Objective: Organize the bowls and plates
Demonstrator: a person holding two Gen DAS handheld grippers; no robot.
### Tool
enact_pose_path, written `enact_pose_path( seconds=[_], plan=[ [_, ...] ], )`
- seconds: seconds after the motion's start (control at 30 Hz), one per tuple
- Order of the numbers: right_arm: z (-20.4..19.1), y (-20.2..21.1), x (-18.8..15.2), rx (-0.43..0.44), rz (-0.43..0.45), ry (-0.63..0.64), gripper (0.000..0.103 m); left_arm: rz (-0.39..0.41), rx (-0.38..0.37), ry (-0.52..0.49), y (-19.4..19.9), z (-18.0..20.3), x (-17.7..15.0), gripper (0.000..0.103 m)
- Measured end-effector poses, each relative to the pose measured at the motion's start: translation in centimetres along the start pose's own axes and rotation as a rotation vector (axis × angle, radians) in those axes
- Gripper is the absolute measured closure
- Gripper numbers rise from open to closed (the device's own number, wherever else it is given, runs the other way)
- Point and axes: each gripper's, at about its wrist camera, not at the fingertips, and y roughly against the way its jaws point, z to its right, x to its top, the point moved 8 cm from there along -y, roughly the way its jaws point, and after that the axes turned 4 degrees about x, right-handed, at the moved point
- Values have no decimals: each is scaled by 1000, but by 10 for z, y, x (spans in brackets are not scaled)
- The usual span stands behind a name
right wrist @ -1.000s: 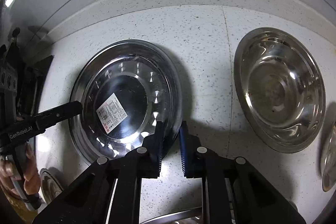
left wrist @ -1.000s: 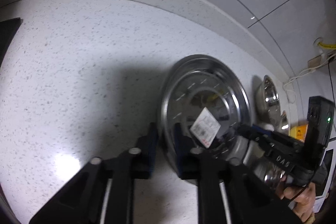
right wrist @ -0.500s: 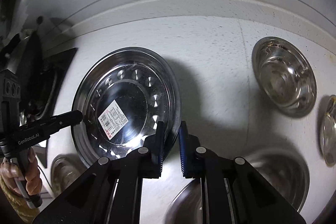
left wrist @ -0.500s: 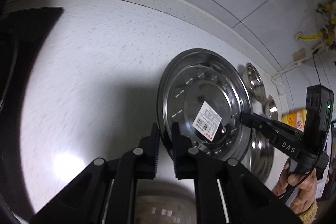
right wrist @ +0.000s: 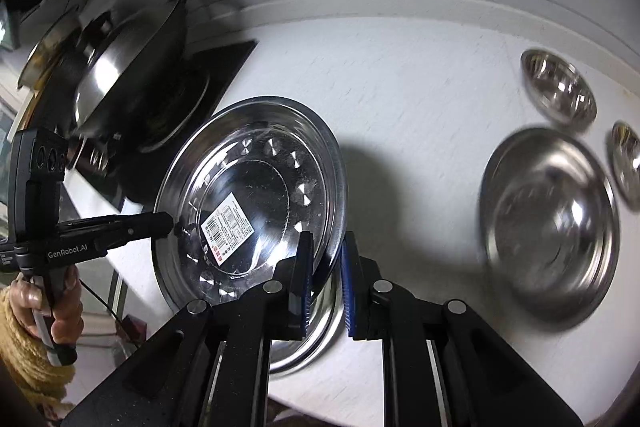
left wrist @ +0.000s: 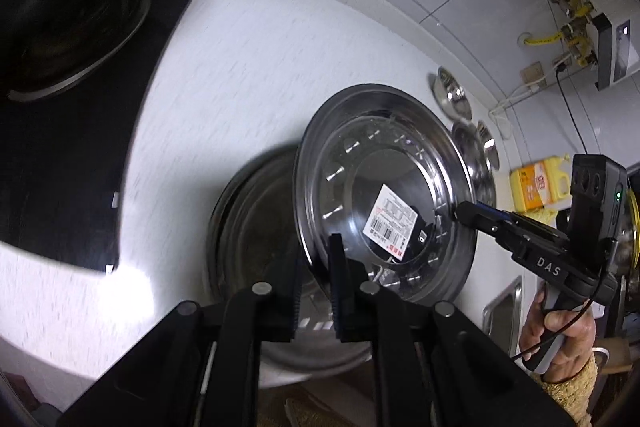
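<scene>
A steel plate (left wrist: 384, 203) with a white barcode label (left wrist: 394, 223) hangs in the air, held by both grippers. My left gripper (left wrist: 316, 267) is shut on its near rim. My right gripper (right wrist: 324, 267) is shut on the opposite rim of the plate (right wrist: 256, 195). Each gripper shows in the other's view: the right one (left wrist: 464, 215), the left one (right wrist: 168, 221). A second steel plate (left wrist: 256, 251) lies on the white counter under the held one, also seen in the right wrist view (right wrist: 312, 339).
A black stove (left wrist: 80, 131) with a lidded wok (right wrist: 132, 75) is on the left. A large steel bowl (right wrist: 548, 223) and two small bowls (right wrist: 560, 87) sit on the counter to the right. A yellow bottle (left wrist: 536, 187) stands by a sink (left wrist: 504, 311).
Both grippers have lifted the labelled plate off the counter and carried it toward the front edge, over a second plate. The stove and wok have come into view.
</scene>
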Motion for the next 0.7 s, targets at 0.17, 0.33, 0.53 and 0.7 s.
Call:
enact_pose_path(
  seconds=[0.17,0.33,0.53,0.7],
  plan=[
    [-10,-22,-31,0,-44,-40,91,-48,19,-8,-9,-17,-28,92],
    [-14,-46,-55,-41,-92,-66,91,-40,98,-69,-19,-25,-34,92],
    [-18,-46,-60,-94,-85,-58,89,14,157,-144,-12,-19,-27,87],
    [-21,-23,-49,-118,-32,-45,81,76,166,-186,5,-8,-19,87]
  ],
)
